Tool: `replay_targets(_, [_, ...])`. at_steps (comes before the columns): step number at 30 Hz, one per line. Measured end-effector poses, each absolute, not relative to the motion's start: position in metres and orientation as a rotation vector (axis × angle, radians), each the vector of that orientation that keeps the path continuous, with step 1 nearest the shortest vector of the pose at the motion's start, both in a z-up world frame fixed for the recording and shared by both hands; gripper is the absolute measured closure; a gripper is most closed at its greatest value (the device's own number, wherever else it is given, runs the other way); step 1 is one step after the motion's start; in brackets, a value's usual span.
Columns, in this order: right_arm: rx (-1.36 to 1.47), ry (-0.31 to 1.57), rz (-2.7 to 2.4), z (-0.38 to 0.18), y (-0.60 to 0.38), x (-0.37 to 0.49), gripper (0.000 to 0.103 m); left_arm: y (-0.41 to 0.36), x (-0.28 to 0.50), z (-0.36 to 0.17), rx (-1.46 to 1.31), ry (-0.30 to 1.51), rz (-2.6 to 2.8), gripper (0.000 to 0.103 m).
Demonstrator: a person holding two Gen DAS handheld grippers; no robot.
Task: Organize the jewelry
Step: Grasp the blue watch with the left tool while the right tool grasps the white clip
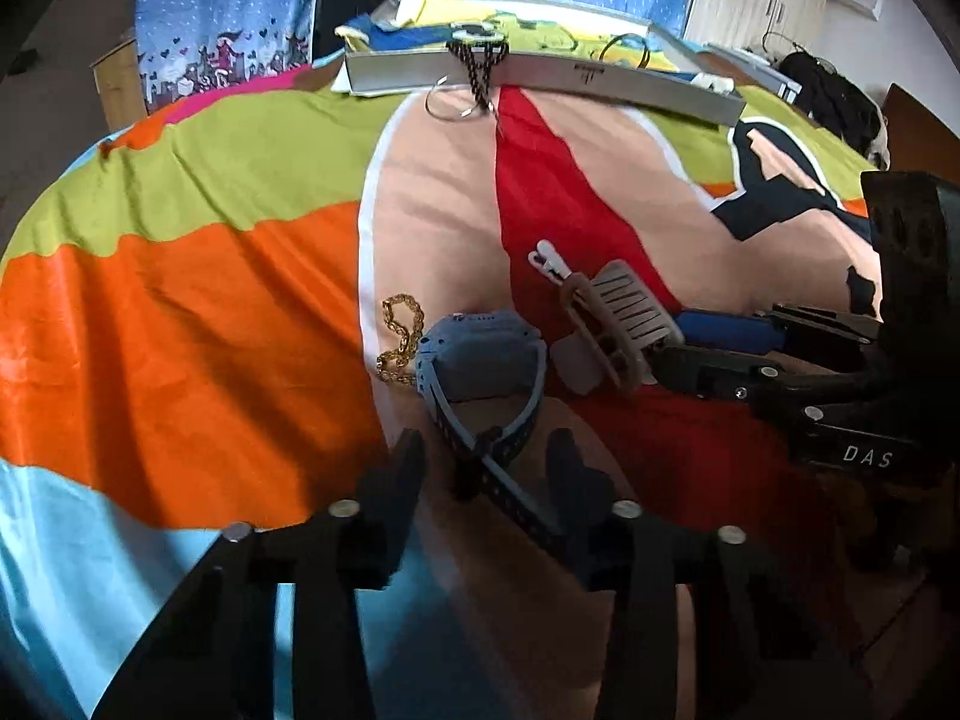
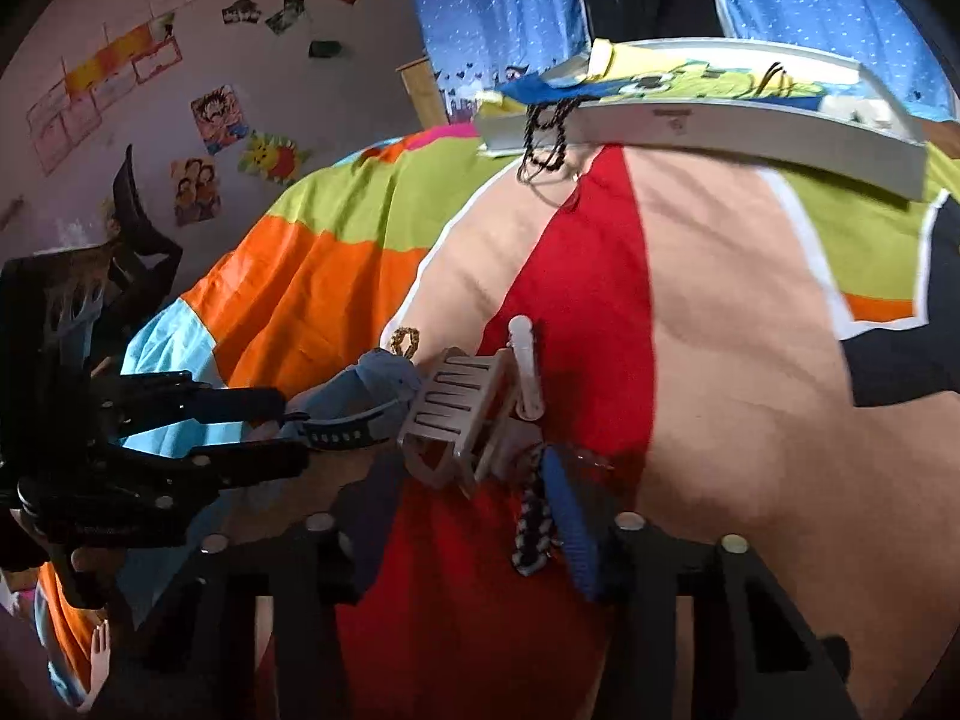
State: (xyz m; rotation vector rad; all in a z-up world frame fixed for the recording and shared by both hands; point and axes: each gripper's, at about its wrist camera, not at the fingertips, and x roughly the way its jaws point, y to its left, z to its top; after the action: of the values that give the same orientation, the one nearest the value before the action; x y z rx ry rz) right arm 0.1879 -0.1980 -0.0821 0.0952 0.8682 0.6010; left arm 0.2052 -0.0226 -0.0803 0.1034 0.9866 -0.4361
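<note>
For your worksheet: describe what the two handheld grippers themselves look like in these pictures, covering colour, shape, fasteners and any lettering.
Both grippers are matt black. The left gripper has two flat, blocky fingers on linkage bars joined by round silver bolt heads. The right gripper has the same black bars and silver bolts, and white letters "DAS" on its body. No cables or sleeves are visible.

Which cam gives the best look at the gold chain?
Left wrist. The gold chain lies in plain sight on the bedspread, most links visible, just left of the blue-grey watch. The right wrist view shows only a small loop of it beyond the watch.
</note>
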Motion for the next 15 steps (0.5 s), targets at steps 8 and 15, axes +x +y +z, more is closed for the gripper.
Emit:
replay_targets(8, [0.119, 0.894, 0.594, -0.09, -0.2, 0.193, 0.081, -0.022, 0.215, -0.086, 0.112, 1.019, -0.421, 0.084])
replay_targets(15, [0.134, 0.908, 0.603, -0.094, -0.194, 0.198, 0.094, -0.029, 0.212, -0.083, 0.143, 1.015, -0.368, 0.092])
